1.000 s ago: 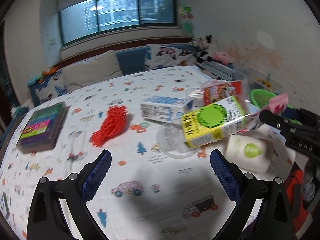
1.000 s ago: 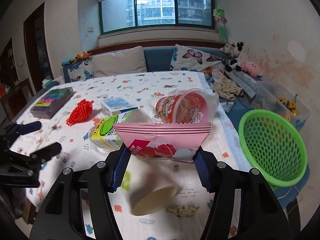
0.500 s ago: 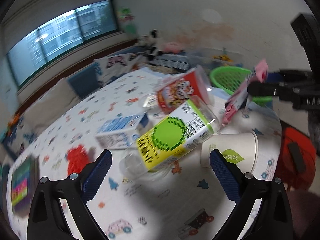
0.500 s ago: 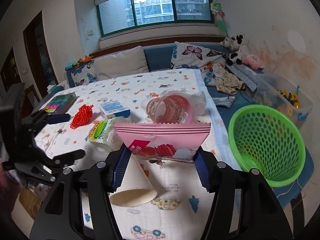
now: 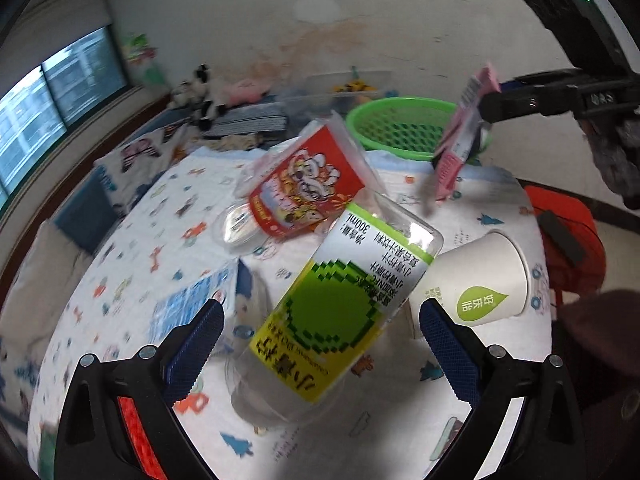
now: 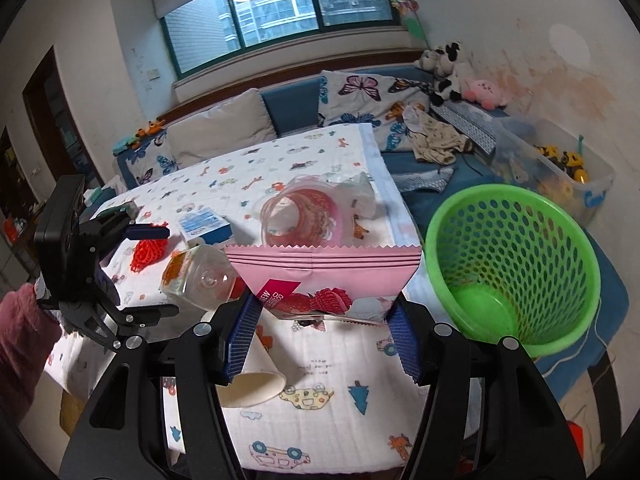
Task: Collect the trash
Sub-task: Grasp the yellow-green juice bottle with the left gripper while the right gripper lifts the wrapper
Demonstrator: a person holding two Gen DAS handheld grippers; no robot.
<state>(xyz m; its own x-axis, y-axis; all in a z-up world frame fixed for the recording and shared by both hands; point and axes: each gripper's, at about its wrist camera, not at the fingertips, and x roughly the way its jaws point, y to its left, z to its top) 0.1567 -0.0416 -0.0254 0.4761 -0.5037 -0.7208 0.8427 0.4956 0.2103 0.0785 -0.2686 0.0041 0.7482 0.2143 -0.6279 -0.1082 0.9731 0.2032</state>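
My right gripper (image 6: 324, 336) is shut on a pink snack bag (image 6: 320, 276), held above the table's right end beside the green basket (image 6: 512, 264). In the left wrist view the bag (image 5: 460, 136) hangs in front of the basket (image 5: 400, 128). My left gripper (image 5: 320, 312) is open over a clear bottle with a green and yellow label (image 5: 344, 308) that lies on the table between its fingers, untouched. A white paper cup (image 5: 480, 280) lies on its side next to the bottle. Behind them lie a red noodle cup (image 5: 308, 196) and a blue and white carton (image 5: 192, 300).
A red mesh net (image 6: 150, 252) lies at the table's left. A clear lid (image 5: 236, 232) sits by the noodle cup. Behind the table (image 6: 340, 400) is a sofa with cushions (image 6: 224, 128); a clear toy box (image 6: 560, 168) stands behind the basket. A red stool (image 5: 568, 240) stands at the table's right.
My left gripper has rolled and swung right, from the table's middle to the labelled bottle. My right gripper has carried the pink bag nearer the green basket.
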